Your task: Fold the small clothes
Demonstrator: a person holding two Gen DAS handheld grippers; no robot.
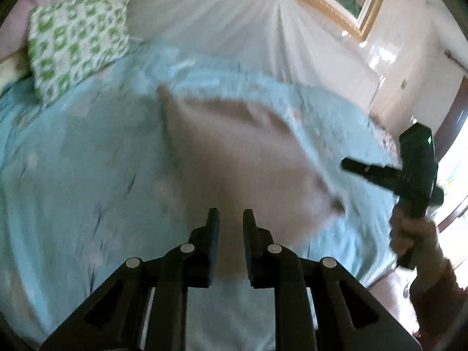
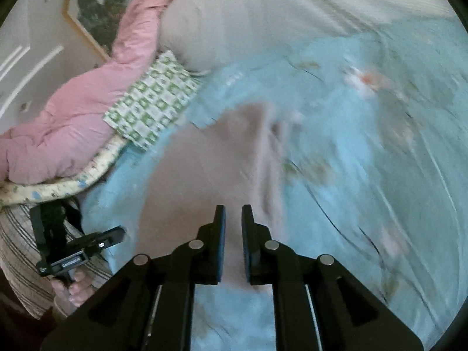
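Observation:
A small beige garment (image 1: 234, 152) lies on the light blue bedspread (image 1: 73, 175), blurred by motion. It also shows in the right wrist view (image 2: 210, 163). My left gripper (image 1: 231, 219) hovers over its near edge, jaws a little apart with nothing between them. My right gripper (image 2: 233, 216) is likewise slightly open and empty above the garment. The right gripper shows at the right edge of the left wrist view (image 1: 409, 175), held in a hand. The left gripper shows at lower left of the right wrist view (image 2: 76, 248).
A green-and-white patterned pillow (image 1: 79, 41) lies at the head of the bed, also in the right wrist view (image 2: 155, 99). A pink quilt (image 2: 73, 117) is piled beside it. A gold-framed picture (image 1: 336, 3) hangs on the wall behind a white headboard cover (image 1: 228, 20).

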